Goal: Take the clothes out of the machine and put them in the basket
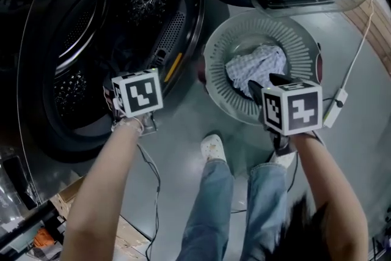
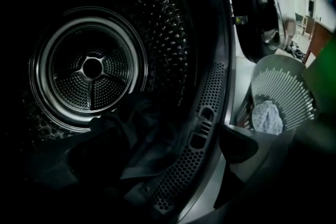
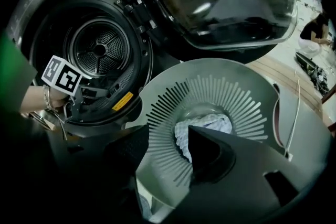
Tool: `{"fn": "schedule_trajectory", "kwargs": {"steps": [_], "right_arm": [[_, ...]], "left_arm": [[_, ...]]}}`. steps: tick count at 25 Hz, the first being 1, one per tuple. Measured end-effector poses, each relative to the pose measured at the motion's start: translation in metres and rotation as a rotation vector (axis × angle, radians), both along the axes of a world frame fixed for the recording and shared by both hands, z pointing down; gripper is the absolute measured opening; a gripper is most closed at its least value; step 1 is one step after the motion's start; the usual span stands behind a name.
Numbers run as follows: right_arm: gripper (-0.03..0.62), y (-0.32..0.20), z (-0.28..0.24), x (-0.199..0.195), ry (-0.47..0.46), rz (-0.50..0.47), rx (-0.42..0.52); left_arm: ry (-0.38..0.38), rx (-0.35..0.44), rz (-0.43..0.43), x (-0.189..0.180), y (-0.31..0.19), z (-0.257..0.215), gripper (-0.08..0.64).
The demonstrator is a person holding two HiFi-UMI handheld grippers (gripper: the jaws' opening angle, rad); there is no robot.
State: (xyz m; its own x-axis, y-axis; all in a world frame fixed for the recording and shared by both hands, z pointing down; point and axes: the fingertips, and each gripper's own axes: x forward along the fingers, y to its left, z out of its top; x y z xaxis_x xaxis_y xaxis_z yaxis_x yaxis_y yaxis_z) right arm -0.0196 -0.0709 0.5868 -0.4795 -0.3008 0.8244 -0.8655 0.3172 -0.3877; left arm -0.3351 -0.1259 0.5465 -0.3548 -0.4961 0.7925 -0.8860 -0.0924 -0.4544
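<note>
Head view: the left gripper point(image 1: 131, 102) reaches into the mouth of the machine point(image 1: 67, 40), likely for the next garment. The right gripper point(image 1: 267, 84) hangs over the basket point(image 1: 214, 67), where a checked cloth point(image 1: 259, 63) lies. Left gripper view: jaws spread and empty, with dark clothes point(image 2: 121, 136) on the drum floor just ahead (hard to separate in the gloom). Right gripper view: jaws apart on nothing, the cloth below them.

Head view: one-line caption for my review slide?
Left hand-held gripper at the open machine drum; right hand-held gripper open above the basket with a pale checked cloth inside.
</note>
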Motion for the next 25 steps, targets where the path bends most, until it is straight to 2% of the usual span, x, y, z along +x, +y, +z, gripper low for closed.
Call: {"fn": "schedule_trajectory", "kwargs": {"steps": [4,9,12,15,19,21,23,25], "right_arm": [[0.219,0.004,0.005,-0.021,0.012,-0.001,-0.040],[0.221,0.001,0.013,-0.038,0.128,-0.065,-0.068],[0.221,-0.002,0.014,-0.051,0.179,-0.099,-0.078],[0.221,0.001,0.017,-0.068,0.178,-0.130,-0.118],[0.213,-0.004,0.028,-0.063,0.286,-0.135,-0.146],[0.188,-0.002,0.033,-0.064,0.331,-0.141,-0.171],[0.158,-0.004,0.035,-0.071,0.357,-0.173,-0.157],[0.155,-0.009,0.037,-0.081,0.353,-0.217,-0.109]], "left_arm": [[-0.018,0.007,-0.057,-0.023,-0.010,-0.002,0.568],[-0.114,0.030,-0.142,-0.059,-0.023,-0.007,0.568],[-0.139,0.019,-0.178,-0.078,-0.032,-0.004,0.568],[-0.165,-0.026,-0.198,-0.095,-0.041,0.005,0.568],[-0.184,-0.112,-0.225,-0.105,-0.047,0.022,0.569],[-0.200,-0.168,-0.228,-0.110,-0.043,0.031,0.571],[-0.202,-0.212,-0.243,-0.117,-0.040,0.039,0.571],[-0.193,-0.224,-0.238,-0.122,-0.042,0.049,0.571]]}}
